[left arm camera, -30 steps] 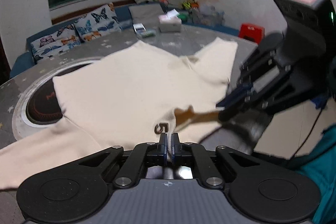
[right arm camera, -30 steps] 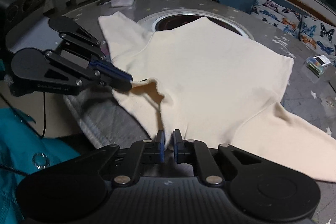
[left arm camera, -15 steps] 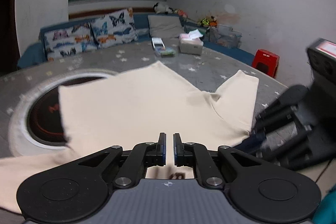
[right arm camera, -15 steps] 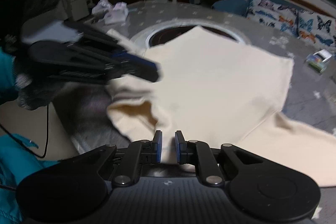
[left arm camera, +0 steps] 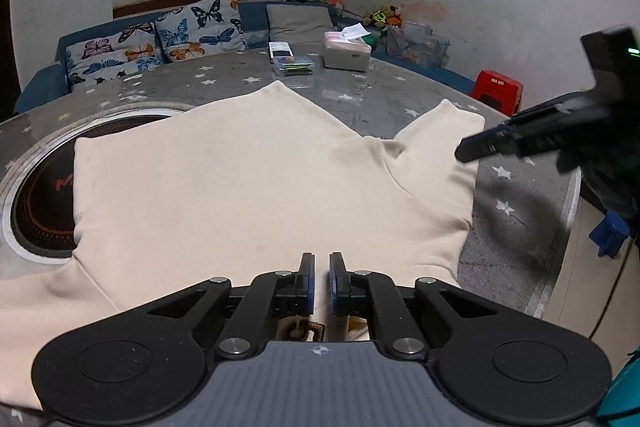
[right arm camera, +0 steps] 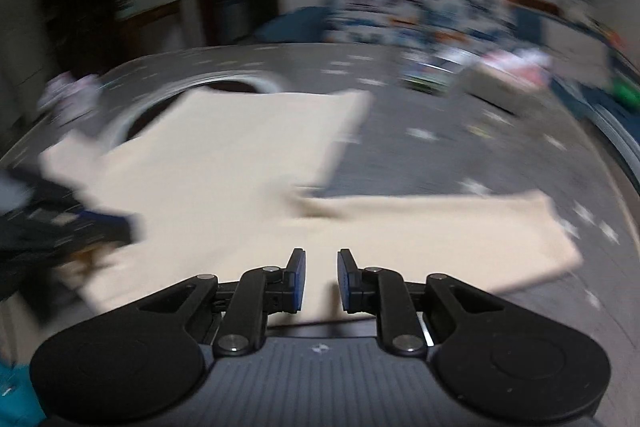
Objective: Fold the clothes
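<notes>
Now the cream sweater point(left arm camera: 248, 179) lies spread flat across the grey star-patterned counter point(left arm camera: 380, 95), filling the middle of the left wrist frame, with one sleeve point(left arm camera: 444, 131) reaching toward the upper right and its far-left part overlapping the round dark inset point(left arm camera: 36, 211) at the left edge. At the bottom centre, the left tool point(left arm camera: 321, 279) sits low over the near edge of the sweater, its blue-padded fingers point(left arm camera: 307, 277) parted by only a narrow gap with bare cloth showing between them; they grip nothing. A small dark label on the cloth shows just beneath the tool. The right tool point(left arm camera: 464, 153) enters from the right edge of that frame, its tip over the sleeve.

The right wrist view is heavily blurred. There the right tool point(right arm camera: 321, 277) hangs at the bottom centre above the sweater point(right arm camera: 224, 179), fingers moderately apart and empty. One sleeve point(right arm camera: 460, 235) stretches toward the right of the frame, and the left tool point(right arm camera: 80, 227) shows as a dark smear at the left edge.

At the back of the counter in the left wrist view stand a tissue box point(left arm camera: 346, 51) and butterfly-print cushions point(left arm camera: 160, 43).
</notes>
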`<state>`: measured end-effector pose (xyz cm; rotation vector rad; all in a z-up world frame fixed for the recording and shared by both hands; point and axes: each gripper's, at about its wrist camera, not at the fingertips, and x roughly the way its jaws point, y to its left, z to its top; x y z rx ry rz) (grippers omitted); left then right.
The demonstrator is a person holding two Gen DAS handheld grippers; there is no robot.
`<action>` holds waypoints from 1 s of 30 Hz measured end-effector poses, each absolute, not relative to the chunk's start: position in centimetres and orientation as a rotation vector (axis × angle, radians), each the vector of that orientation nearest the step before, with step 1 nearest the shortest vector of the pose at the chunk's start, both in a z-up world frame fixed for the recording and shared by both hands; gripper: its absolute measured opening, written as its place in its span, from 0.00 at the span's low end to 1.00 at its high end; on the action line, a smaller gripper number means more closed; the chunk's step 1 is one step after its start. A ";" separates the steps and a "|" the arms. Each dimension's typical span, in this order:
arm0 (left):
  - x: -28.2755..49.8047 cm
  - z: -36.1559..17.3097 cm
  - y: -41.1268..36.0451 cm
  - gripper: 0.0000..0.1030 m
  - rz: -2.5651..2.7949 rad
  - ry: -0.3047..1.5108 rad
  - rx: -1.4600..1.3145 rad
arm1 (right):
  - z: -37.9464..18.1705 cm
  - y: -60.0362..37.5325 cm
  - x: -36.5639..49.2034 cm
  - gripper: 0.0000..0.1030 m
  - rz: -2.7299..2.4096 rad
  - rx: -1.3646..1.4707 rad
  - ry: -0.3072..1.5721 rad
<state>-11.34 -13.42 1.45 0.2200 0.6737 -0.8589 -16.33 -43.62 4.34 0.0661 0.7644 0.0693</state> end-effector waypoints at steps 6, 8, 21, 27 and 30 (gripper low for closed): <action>-11.4 2.1 -13.9 0.09 -0.867 0.665 0.238 | 3.0 -49.2 -16.1 0.16 -0.113 0.140 0.760; -11.4 2.4 -14.1 0.09 -0.872 0.658 0.241 | 2.9 -50.5 -16.2 0.17 -0.165 0.159 0.755; -12.1 3.0 -16.9 0.17 -0.931 0.629 0.255 | 1.9 -56.2 -16.4 0.27 -0.369 0.304 0.693; -12.8 2.6 -18.6 0.23 -0.967 0.629 0.261 | 2.3 -56.0 -16.1 0.06 -0.372 0.314 0.653; -13.3 2.3 -19.4 0.23 -0.993 0.627 0.279 | 3.2 -56.0 -16.3 0.04 -0.379 0.300 0.613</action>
